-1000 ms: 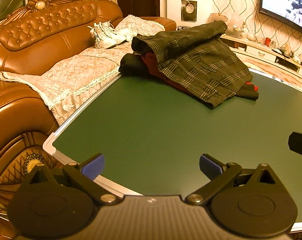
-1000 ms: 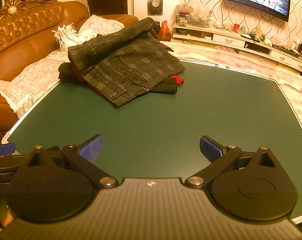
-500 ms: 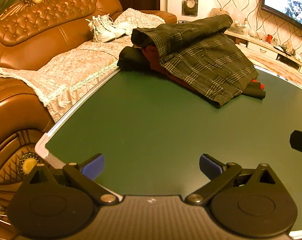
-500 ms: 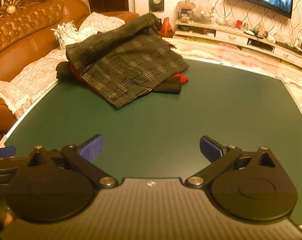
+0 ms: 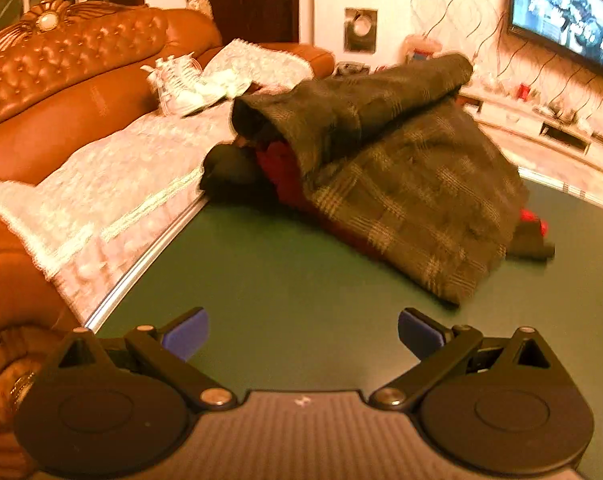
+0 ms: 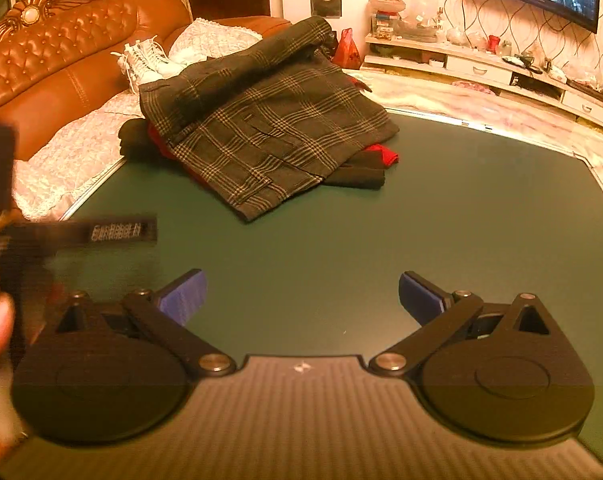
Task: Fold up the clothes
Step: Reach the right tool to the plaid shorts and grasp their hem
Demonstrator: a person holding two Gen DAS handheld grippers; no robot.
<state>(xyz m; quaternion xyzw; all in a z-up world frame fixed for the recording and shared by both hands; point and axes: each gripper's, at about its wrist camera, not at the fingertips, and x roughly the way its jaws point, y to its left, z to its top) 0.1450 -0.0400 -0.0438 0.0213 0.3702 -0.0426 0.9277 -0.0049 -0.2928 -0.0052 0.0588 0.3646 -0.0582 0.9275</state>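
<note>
Clothes: a pile (image 6: 261, 128) is seen at the far left part of the green bench (image 6: 421, 240), beside the sofa (image 5: 61, 92).
Top piece: a dark plaid garment (image 5: 413, 200) is draped loosely over the rest, one part rolled back along its top.
Beneath: red cloth (image 6: 383, 156) and black cloth (image 5: 229, 168) are seen poking out at the edges.
Handling: the cloth is judged soft, limp and light; a free hem or corner nearest the front would best be pinched.
Left hand-held gripper (image 5: 301, 332): spread wide, nothing held, well short of the pile.
Right hand-held gripper (image 6: 301, 296): spread wide, nothing held, over bare bench.
</note>
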